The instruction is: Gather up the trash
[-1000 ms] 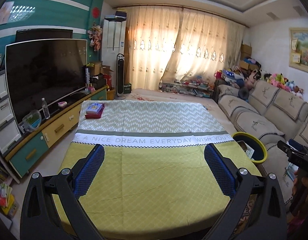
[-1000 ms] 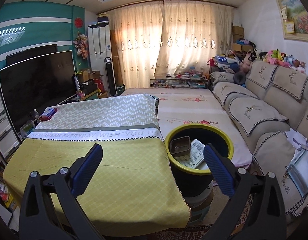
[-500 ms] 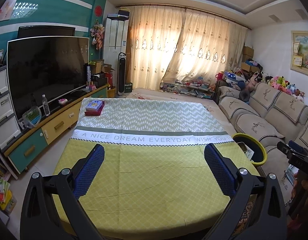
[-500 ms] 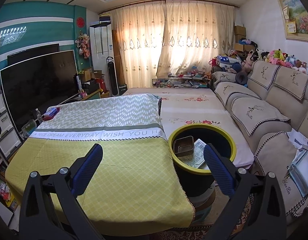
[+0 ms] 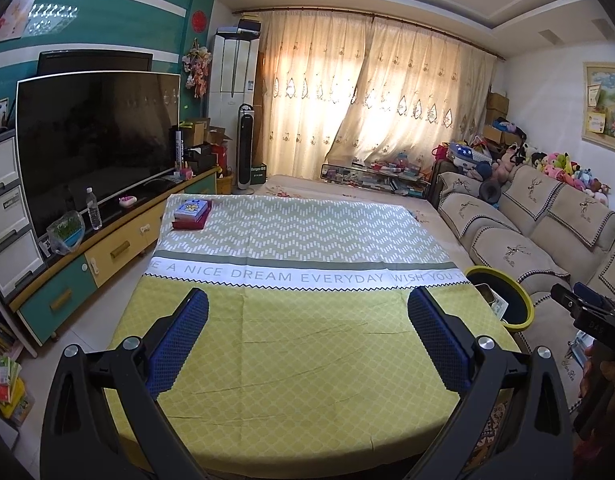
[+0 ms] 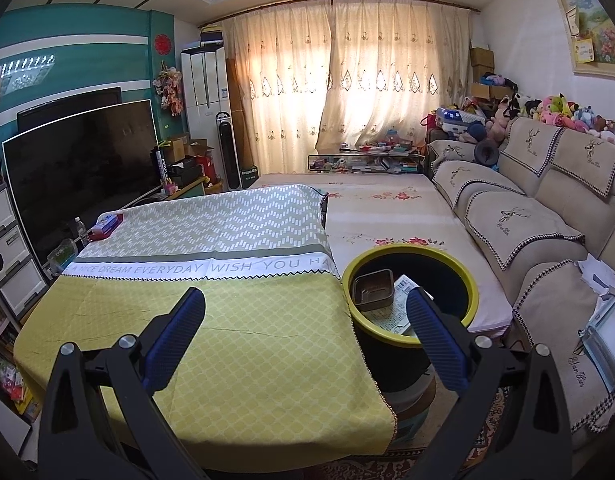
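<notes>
Left gripper point(image 5: 307, 320) spread wide, empty, over yellow tablecloth point(image 5: 307, 360). Right gripper point(image 6: 305, 320) also wide apart, empty. Trash bin point(image 6: 411, 334), yellow-rimmed, just beside table's right edge, at 2 o'clock from right gripper; brown tray point(image 6: 373, 287) and printed paper point(image 6: 399, 300) inside. Book stack point(image 5: 190, 213) at 11 o'clock, far table corner.

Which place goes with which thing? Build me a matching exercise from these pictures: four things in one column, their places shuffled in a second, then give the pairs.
Things
1. books
2. brown tray
3. water bottle
4. stuffed toys

Places
A. on the TV cabinet, in front of the TV
B. along the top of the sofa back
C. on the far left corner of the tablecloth
D. inside the yellow-rimmed bin

Pairs: 1-C, 2-D, 3-A, 4-B
</notes>
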Available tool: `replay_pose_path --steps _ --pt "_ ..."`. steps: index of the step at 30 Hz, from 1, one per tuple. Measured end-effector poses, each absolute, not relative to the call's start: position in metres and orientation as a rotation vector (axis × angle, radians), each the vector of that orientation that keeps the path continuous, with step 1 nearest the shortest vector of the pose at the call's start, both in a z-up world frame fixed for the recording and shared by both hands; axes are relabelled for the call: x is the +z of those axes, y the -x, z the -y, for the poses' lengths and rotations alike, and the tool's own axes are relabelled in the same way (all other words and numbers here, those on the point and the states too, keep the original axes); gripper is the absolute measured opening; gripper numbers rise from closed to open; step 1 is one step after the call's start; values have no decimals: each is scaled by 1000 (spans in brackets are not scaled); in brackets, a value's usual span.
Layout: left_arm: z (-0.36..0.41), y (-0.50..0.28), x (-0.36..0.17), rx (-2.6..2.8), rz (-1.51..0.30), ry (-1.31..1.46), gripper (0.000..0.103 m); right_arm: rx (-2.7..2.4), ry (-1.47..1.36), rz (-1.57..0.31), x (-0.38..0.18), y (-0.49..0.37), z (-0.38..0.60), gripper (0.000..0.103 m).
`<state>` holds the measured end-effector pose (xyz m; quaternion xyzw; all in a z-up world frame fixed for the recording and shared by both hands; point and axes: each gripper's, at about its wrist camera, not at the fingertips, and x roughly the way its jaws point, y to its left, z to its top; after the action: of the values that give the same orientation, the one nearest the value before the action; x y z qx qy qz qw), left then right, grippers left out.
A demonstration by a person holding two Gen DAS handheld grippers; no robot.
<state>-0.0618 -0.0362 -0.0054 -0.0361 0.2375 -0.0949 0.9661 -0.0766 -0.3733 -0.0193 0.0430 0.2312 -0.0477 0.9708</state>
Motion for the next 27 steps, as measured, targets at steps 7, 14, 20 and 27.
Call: replay_pose_path --steps 7,14,20,27 --pt "37 61 -6 -191 -485 73 98 -96 -91 -469 -20 76 374 96" --pt "38 60 -9 -189 -489 72 98 -93 -96 -475 -23 73 374 96" --pt "39 58 -11 -191 -495 73 98 -92 -98 -476 -25 73 374 96" --pt "39 56 -14 -201 -505 80 98 -91 -99 -478 -26 72 373 96"
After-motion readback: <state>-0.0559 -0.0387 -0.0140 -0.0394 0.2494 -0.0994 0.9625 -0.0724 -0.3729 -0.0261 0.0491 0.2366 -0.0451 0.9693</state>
